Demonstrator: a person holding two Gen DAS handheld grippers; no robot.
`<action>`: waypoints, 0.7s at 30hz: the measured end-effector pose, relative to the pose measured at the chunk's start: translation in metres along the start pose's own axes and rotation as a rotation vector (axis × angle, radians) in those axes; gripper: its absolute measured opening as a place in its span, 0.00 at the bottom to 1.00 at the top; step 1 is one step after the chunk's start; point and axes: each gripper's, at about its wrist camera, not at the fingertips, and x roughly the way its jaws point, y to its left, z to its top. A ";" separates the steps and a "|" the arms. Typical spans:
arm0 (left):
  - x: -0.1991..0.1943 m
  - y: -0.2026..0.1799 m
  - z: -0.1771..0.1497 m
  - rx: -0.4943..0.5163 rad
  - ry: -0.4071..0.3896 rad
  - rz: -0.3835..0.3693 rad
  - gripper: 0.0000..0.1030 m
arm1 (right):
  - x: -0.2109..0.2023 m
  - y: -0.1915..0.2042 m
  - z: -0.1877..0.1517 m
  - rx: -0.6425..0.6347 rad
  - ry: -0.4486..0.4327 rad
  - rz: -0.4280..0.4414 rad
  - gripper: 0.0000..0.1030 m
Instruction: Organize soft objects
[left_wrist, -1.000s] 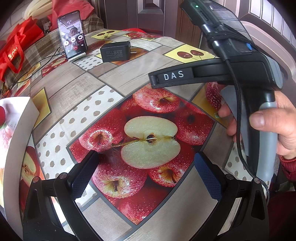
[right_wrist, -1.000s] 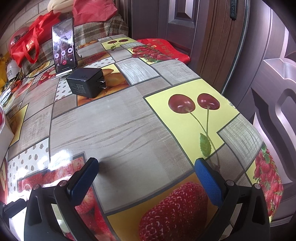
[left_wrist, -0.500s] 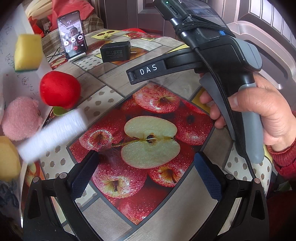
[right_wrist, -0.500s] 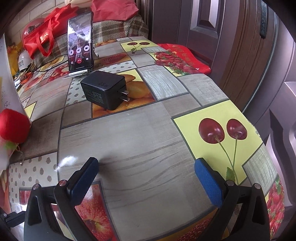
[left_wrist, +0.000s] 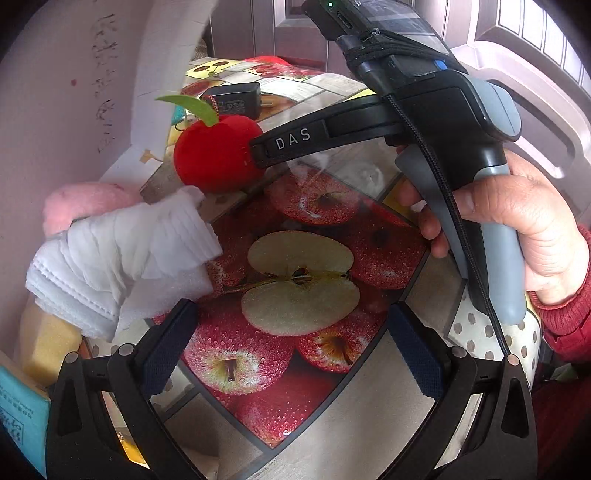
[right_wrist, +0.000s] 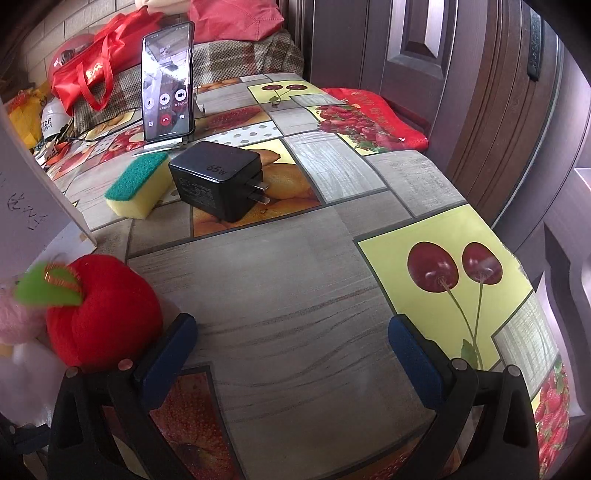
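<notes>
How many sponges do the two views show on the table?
2. A green-topped yellow sponge lies beside the black charger. Another yellow sponge sits under the white cloth. The tipped box may hide more.

Black two-finger left gripper (left_wrist: 290, 332) with blue ribbed pads (left_wrist: 168, 347), silver screws, right gripper (right_wrist: 291, 354) handle grey and black, "DAS" lettering, braided black cable, red knit sleeve (left_wrist: 561, 317)

A red plush apple (right_wrist: 105, 314) is sitting at the left edge of a fruit-print tabletop (right_wrist: 295, 288), just beside the left one of two wide-apart blue-padded fingers (right_wrist: 168, 360). Farther back, a yellow-and-green sponge (right_wrist: 138, 184) is lying next to a black charger (right_wrist: 219, 179), possibly touching it, before a propped phone (right_wrist: 168, 81).
</notes>
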 end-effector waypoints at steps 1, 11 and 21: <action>-0.001 0.000 0.000 0.000 -0.001 0.000 1.00 | 0.000 0.000 0.000 0.000 0.000 0.000 1.00; -0.002 -0.002 0.000 0.002 -0.006 0.003 1.00 | 0.000 0.000 0.000 0.001 -0.001 0.000 1.00; -0.002 -0.001 0.000 0.000 -0.002 0.000 1.00 | 0.000 0.000 0.000 0.001 -0.001 0.001 1.00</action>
